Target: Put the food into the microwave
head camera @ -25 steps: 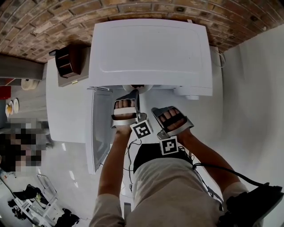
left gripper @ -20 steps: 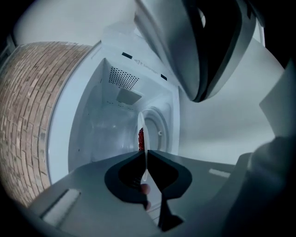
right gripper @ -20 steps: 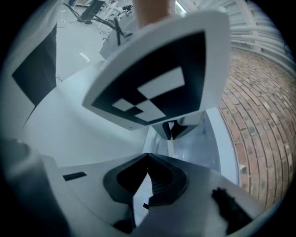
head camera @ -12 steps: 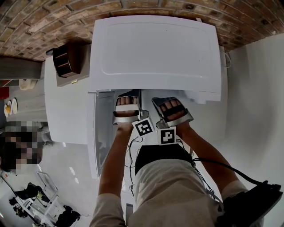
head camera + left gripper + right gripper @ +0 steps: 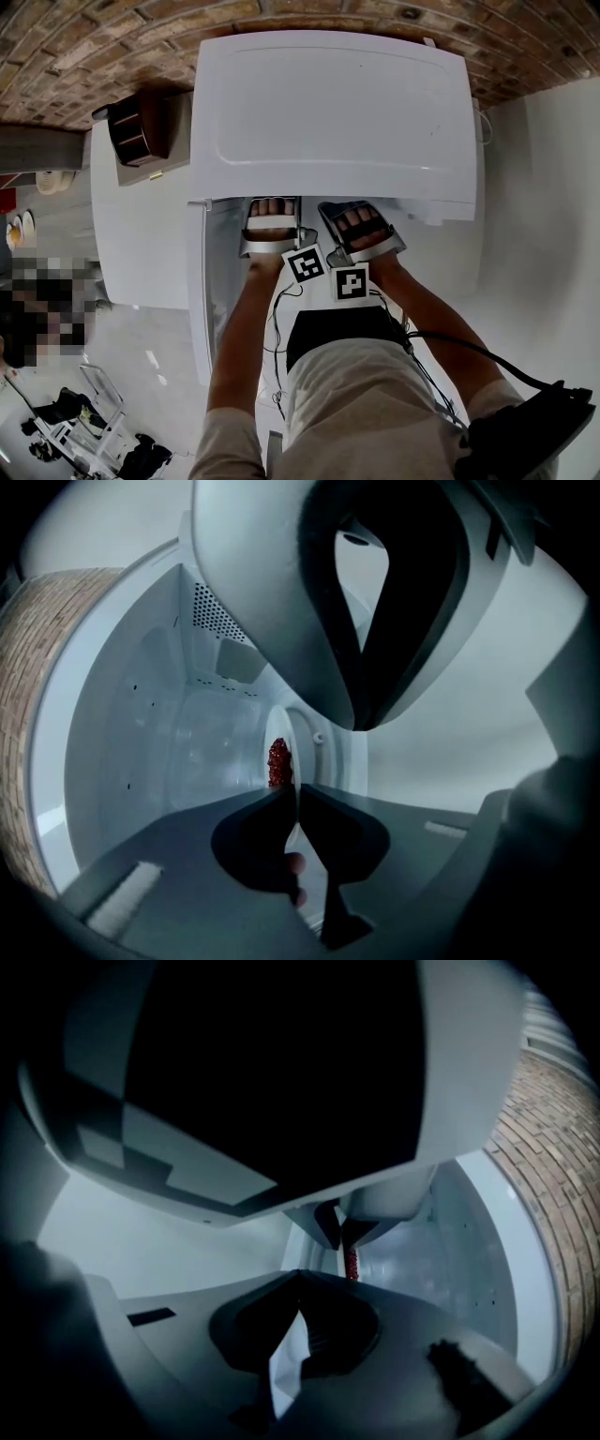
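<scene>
Head view: my forearms [image 5: 246, 328] reach side by side into the microwave [image 5: 333, 112]. Left tool [image 5: 291, 794] and right tool [image 5: 300, 1279] each clench the plate [image 5: 294, 738] bearing red food [image 5: 278, 763]

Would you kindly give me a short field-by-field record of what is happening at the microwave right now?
microwave: white, door swung open on the person's left
left gripper: inside the cavity, jaws shut on the plate's rim
right gripper: beside it, jaws shut on the same plate
plate: white, thin, seen edge-on
food: red, lumpy, on the plate, inside the cavity
plate set down: cannot tell
beside microwave: dark brown box
</scene>
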Action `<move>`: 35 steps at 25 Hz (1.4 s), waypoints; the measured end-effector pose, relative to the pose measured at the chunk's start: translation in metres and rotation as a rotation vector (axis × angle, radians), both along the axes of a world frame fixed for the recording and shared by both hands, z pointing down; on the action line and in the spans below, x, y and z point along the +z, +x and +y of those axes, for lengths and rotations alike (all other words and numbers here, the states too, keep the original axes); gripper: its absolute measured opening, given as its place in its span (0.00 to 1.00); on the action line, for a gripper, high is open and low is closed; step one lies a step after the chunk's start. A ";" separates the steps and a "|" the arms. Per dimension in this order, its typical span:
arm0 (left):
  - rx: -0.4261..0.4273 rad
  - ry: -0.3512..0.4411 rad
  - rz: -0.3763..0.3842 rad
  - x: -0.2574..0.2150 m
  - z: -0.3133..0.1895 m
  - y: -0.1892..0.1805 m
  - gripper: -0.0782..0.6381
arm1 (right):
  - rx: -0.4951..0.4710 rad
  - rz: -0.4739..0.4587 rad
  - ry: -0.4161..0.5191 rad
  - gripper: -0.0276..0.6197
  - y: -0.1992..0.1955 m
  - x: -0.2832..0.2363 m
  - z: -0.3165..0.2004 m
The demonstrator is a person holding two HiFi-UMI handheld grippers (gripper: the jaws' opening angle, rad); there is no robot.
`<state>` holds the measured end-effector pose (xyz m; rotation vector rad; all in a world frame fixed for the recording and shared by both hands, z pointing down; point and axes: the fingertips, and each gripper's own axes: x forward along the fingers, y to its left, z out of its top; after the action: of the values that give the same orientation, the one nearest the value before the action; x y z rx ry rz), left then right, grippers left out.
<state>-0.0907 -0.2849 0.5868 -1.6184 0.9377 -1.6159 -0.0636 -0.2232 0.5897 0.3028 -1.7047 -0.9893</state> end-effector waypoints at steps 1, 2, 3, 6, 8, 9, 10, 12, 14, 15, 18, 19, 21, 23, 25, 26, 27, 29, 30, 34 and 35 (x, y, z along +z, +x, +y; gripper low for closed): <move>-0.001 -0.012 -0.004 0.002 0.000 0.000 0.15 | 0.002 0.000 -0.004 0.05 0.000 0.001 -0.001; -0.001 -0.024 -0.008 0.005 0.000 -0.001 0.15 | 0.005 -0.001 -0.006 0.05 0.000 0.002 -0.001; 0.000 -0.037 -0.012 0.007 0.000 -0.001 0.16 | 0.007 -0.002 -0.007 0.05 0.000 0.002 -0.002; 0.009 -0.075 -0.033 0.012 -0.001 0.000 0.17 | 0.009 0.008 -0.015 0.05 0.003 0.005 -0.004; 0.017 -0.094 -0.037 0.011 -0.002 0.000 0.18 | 0.012 0.009 -0.019 0.05 0.004 0.006 -0.005; 0.020 -0.104 -0.037 0.011 -0.002 0.001 0.18 | 0.014 0.004 -0.018 0.06 0.003 0.005 -0.005; 0.022 -0.115 -0.037 0.010 -0.003 0.000 0.18 | 0.016 0.001 -0.018 0.05 0.003 0.005 -0.005; 0.016 -0.144 -0.043 0.009 -0.004 -0.001 0.19 | 0.016 0.002 -0.019 0.05 0.003 0.006 -0.005; 0.013 -0.172 -0.051 0.008 -0.002 -0.002 0.20 | 0.012 0.009 -0.023 0.05 0.004 0.007 -0.005; 0.013 -0.179 -0.055 0.008 0.000 -0.003 0.20 | 0.011 0.013 -0.024 0.05 0.004 0.007 -0.005; 0.014 -0.180 -0.062 0.008 0.007 -0.005 0.25 | 0.007 0.012 -0.024 0.05 0.004 0.007 -0.005; 0.014 -0.178 -0.059 0.009 0.010 -0.005 0.26 | 0.006 0.011 -0.025 0.05 0.004 0.008 -0.005; 0.013 -0.183 -0.048 0.012 0.013 -0.004 0.27 | 0.007 0.012 -0.031 0.05 0.005 0.009 -0.005; 0.009 -0.195 -0.040 0.013 0.012 -0.004 0.26 | 0.011 0.014 -0.034 0.05 0.006 0.010 -0.005; 0.004 -0.209 -0.023 0.012 0.009 -0.003 0.25 | 0.014 0.012 -0.034 0.05 0.007 0.010 -0.005; 0.001 -0.229 -0.011 0.013 0.008 -0.002 0.25 | 0.016 0.011 -0.035 0.05 0.007 0.010 -0.005; 0.000 -0.266 -0.001 0.017 0.011 -0.002 0.25 | 0.017 0.009 -0.036 0.06 0.007 0.010 -0.005; 0.004 -0.332 0.009 0.024 0.018 0.000 0.23 | 0.014 0.008 -0.043 0.05 0.006 0.011 -0.003; 0.008 -0.319 0.006 0.020 0.017 0.000 0.23 | 0.011 0.011 -0.046 0.05 0.005 0.012 -0.001; 0.010 -0.232 -0.028 0.007 0.013 -0.002 0.21 | 0.001 0.025 -0.044 0.05 0.007 0.013 -0.001; 0.009 -0.230 -0.033 0.007 0.015 -0.002 0.21 | 0.000 0.028 -0.046 0.06 0.007 0.014 -0.001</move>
<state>-0.0930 -0.2695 0.5943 -1.7388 0.7487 -1.7927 -0.0561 -0.2240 0.6038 0.2579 -1.6991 -0.9488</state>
